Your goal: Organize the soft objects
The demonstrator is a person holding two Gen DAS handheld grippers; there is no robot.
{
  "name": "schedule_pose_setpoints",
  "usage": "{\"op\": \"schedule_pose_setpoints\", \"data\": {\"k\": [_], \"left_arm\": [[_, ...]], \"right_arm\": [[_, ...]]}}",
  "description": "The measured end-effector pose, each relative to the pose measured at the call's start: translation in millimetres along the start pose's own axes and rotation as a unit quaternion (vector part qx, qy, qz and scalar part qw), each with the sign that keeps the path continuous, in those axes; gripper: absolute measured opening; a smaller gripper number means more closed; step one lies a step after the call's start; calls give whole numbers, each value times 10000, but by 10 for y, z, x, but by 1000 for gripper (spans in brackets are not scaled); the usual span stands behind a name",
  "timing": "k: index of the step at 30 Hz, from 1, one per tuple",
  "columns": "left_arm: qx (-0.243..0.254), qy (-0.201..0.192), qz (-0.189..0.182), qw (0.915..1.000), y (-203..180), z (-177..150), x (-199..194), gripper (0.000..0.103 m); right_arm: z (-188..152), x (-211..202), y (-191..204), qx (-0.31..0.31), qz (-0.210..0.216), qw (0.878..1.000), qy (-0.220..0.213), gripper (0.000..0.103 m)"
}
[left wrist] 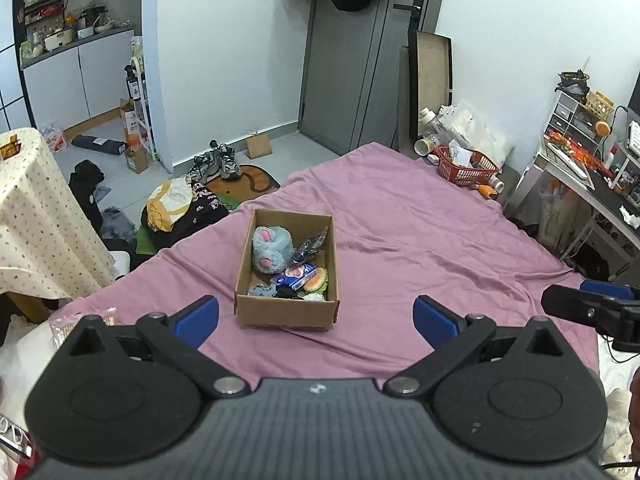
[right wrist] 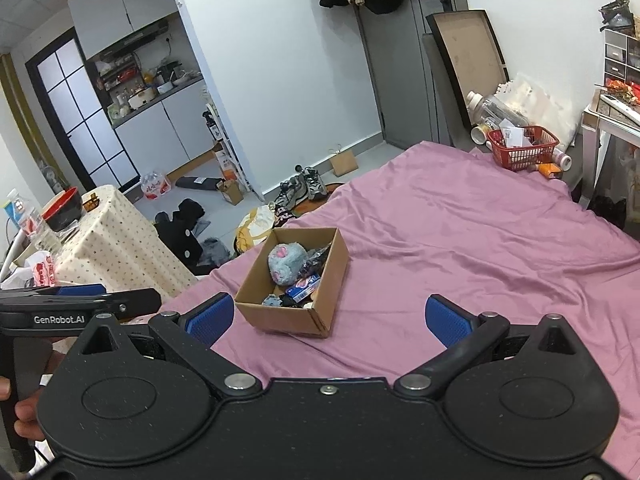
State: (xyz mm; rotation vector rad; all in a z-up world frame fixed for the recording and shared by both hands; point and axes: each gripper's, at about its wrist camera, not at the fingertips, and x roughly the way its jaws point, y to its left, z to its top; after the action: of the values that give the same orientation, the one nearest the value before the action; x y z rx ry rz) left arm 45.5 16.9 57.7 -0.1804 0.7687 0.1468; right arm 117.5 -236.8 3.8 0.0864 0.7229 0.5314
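At the far left a small table draped in a cream dotted cloth stands beside the bed, with a red-and-black bowl on top of it in the right wrist view. Just past it, on the floor, lie a heap of dark clothes with a yellow-and-white bag and a pair of grey sneakers.

The left gripper hovers above the near edge of the pink bedsheet with its blue pads spread wide and nothing between them. The right gripper is likewise released and empty — its pads stand well apart over the sheet.

Ahead of both grippers, on the sheet, sits the open cardboard box. Inside it, toward the far end, rests a fluffy blue plush toy with pink patches. Beside it against the right wall lies a dark crinkled packet. Nearer the front are a blue tissue pack, a round orange-and-green soft item and a small blue-grey plush, all crowded together — the smaller pieces at the front corner are too jumbled to name.

Further right, at the far corner of the bed, a red plastic basket holds some papers. A cluttered desk stands at the right edge.
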Motion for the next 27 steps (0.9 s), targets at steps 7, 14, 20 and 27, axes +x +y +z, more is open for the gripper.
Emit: {"op": "schedule_pose_setpoints", "data": {"k": [7, 14, 20, 27], "left_arm": [[-13, -36, -8, 10000, 10, -12, -24, 102], [-10, -42, 9, 10000, 21, -14, -18, 102], [25, -41, -20, 10000, 27, -29, -18, 102], [-15, -10, -3, 10000, 49, -44, 7, 102]], "right_arm": [[-26, -7, 6, 39, -74, 10000, -2, 103], [-38, -16, 5, 67, -114, 9999, 29, 103], [-43, -21, 18, 70, -114, 9999, 37, 103], [-51, 13, 41, 58, -98, 9999, 75, 103]]}}
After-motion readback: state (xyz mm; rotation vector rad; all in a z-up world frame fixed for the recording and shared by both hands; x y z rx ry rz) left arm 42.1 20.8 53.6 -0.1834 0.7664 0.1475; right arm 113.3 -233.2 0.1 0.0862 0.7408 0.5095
